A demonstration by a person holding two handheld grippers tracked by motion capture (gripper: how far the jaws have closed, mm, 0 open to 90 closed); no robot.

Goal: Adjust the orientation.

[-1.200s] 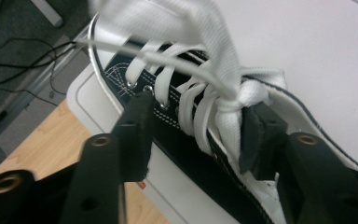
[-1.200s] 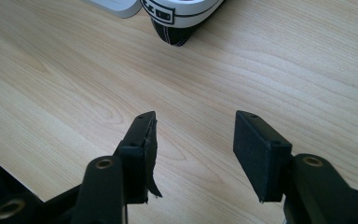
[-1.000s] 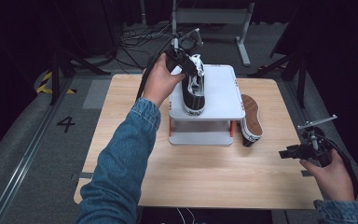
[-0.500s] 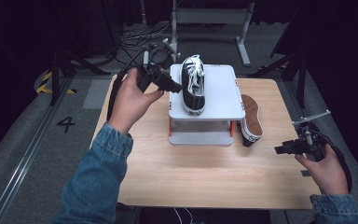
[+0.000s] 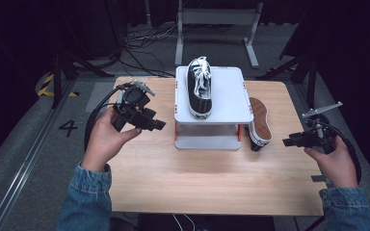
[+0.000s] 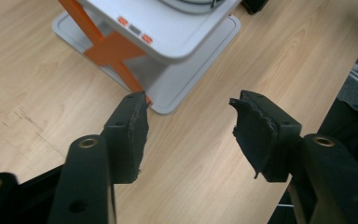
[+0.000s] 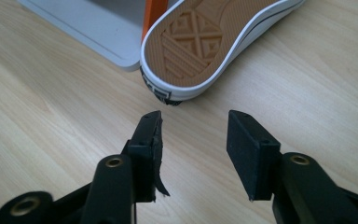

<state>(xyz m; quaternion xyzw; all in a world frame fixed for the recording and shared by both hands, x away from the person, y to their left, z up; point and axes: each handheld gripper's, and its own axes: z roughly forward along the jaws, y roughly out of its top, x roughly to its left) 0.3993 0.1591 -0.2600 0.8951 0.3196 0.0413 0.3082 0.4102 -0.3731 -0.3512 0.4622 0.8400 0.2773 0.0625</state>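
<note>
A black-and-white sneaker [image 5: 200, 89] with white laces stands upright on top of a white two-level rack [image 5: 231, 94] with orange struts. A second sneaker [image 5: 259, 120] lies on its side against the rack's right end, its tan sole [image 7: 193, 39] facing out. My left gripper [image 5: 158, 124] hovers left of the rack, open and empty, jaws toward the rack's lower shelf [image 6: 182, 79]. My right gripper [image 5: 289, 142] is low over the table, just right of the tipped sneaker's heel, open with nothing between its jaws.
The wooden table [image 5: 212, 187] has free room in front of the rack. Cables [image 5: 139, 48] and a grey metal stand [image 5: 217, 19] lie on the floor beyond the far edge. Dark floor drops off past the table's right edge [image 6: 354, 70].
My left gripper let go of the sneaker on the rack's top and drew back left and toward the person. The right gripper shifted slightly.
</note>
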